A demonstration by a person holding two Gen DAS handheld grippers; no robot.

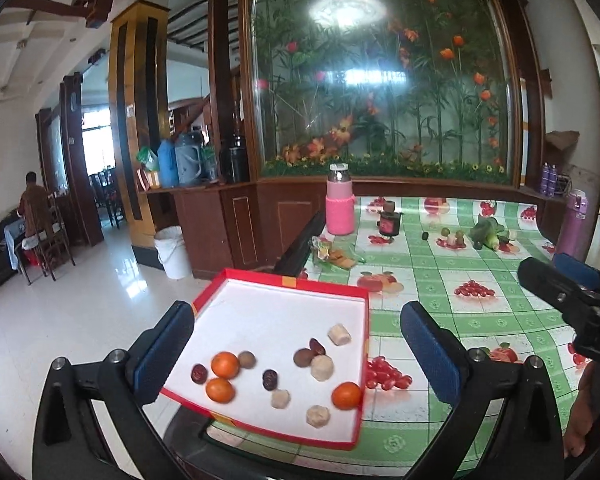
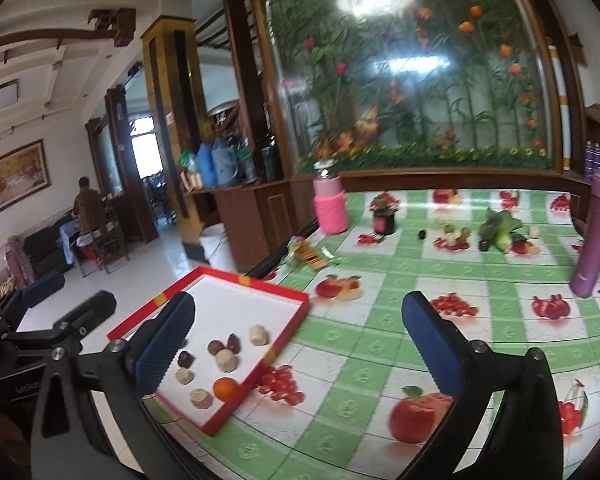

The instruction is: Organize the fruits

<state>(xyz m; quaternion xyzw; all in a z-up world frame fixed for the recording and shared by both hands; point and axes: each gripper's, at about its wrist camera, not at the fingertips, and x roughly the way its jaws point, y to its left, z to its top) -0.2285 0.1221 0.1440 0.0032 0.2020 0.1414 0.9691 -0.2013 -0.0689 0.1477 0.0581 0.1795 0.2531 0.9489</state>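
Green-checked oilcloth printed with fruit pictures is covering the table (image 2: 380, 344), and a glass panel of artificial flowers is standing behind it. At the near left corner a red tray (image 1: 204, 296) with a white floor is resting, and part of it appears to be projecting past the table edge.

Three oranges (image 1: 225, 365), several dark dates (image 1: 199, 373), brown round fruits (image 1: 303, 357) and pale lumps (image 1: 322, 367) are lying loose inside the tray, unsorted and apart from one another. More produce is lying at the far side: a green leafy bunch (image 1: 486, 230) and small fruits (image 1: 454, 238) beside it. A pink bottle (image 1: 340, 208) is standing at the far left and a purple bottle (image 2: 596, 236) at the far right.

The left gripper (image 1: 298, 356) is being held above the tray with its jaws fully released; nothing is being grasped, although the tray is being framed between the fingers. The right gripper (image 2: 298, 346) is likewise being held released and empty, over the oilcloth just right of the tray.

Hazards are being judged as follows:
- The tray is at risk of being tipped or pushed off the edge if its near left part is pressed.
- Round fruits are likely to roll if the tray is knocked.
- Printed fruit may be mistaken for real fruit.
- The bottles may be toppled during a reach towards the far produce.
- The two grippers, being close together, may collide.
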